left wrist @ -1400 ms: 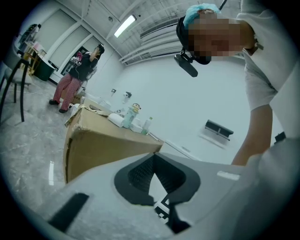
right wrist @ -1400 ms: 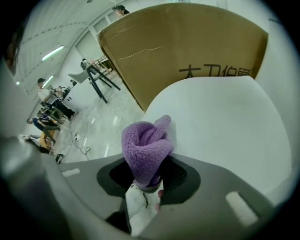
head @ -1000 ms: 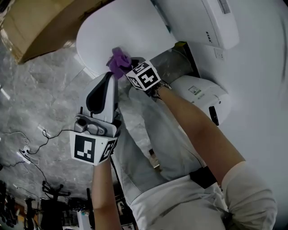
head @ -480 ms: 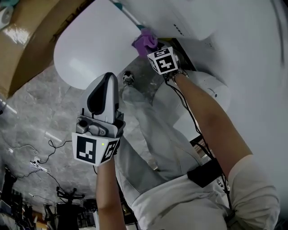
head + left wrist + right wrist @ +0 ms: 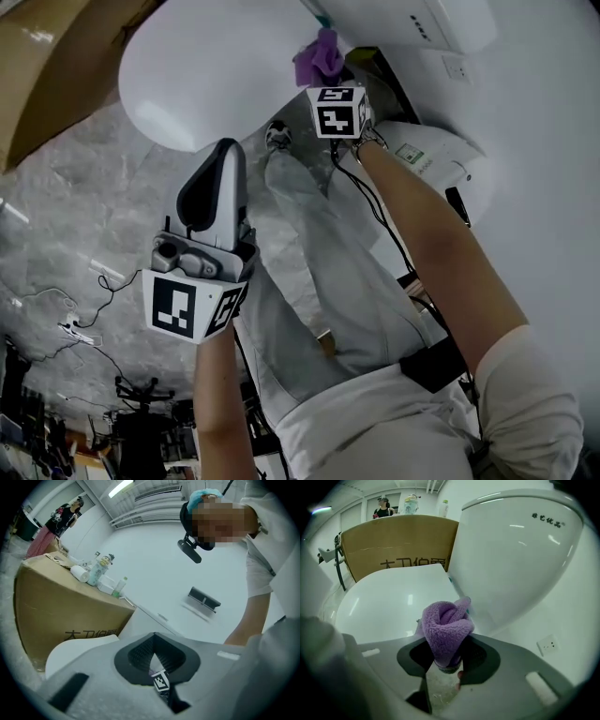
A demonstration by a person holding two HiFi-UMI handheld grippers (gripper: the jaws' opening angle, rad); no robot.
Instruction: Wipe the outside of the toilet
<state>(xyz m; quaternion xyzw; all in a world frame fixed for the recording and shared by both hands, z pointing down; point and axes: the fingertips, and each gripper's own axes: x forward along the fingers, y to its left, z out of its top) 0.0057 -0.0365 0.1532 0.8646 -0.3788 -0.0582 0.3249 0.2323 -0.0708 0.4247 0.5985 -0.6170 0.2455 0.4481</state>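
The white toilet shows in the head view as a closed oval lid point(image 5: 197, 84) and a rounded rear body point(image 5: 422, 19). My right gripper point(image 5: 323, 82) is shut on a bunched purple cloth point(image 5: 319, 58) and holds it at the seam where the lid meets the rear body. In the right gripper view the cloth point(image 5: 446, 630) bulges out of the jaws of the right gripper point(image 5: 449, 660), in front of the lid point(image 5: 389, 602) and the rear body point(image 5: 511, 555). My left gripper point(image 5: 225, 155) hangs below the lid, shut and holding nothing. It point(image 5: 154, 657) touches nothing.
A brown cardboard box point(image 5: 66, 56) stands beside the toilet, with bottles point(image 5: 101, 569) on top. Another white rounded part with a label point(image 5: 436, 164) sits at the right. Cables point(image 5: 84, 319) lie on the marble floor. A wall socket point(image 5: 548, 645) is low on the right. A person point(image 5: 61, 520) stands far off.
My right gripper has carried the purple cloth from the lid's near edge to the seam by the rear body. The left gripper has hardly moved.
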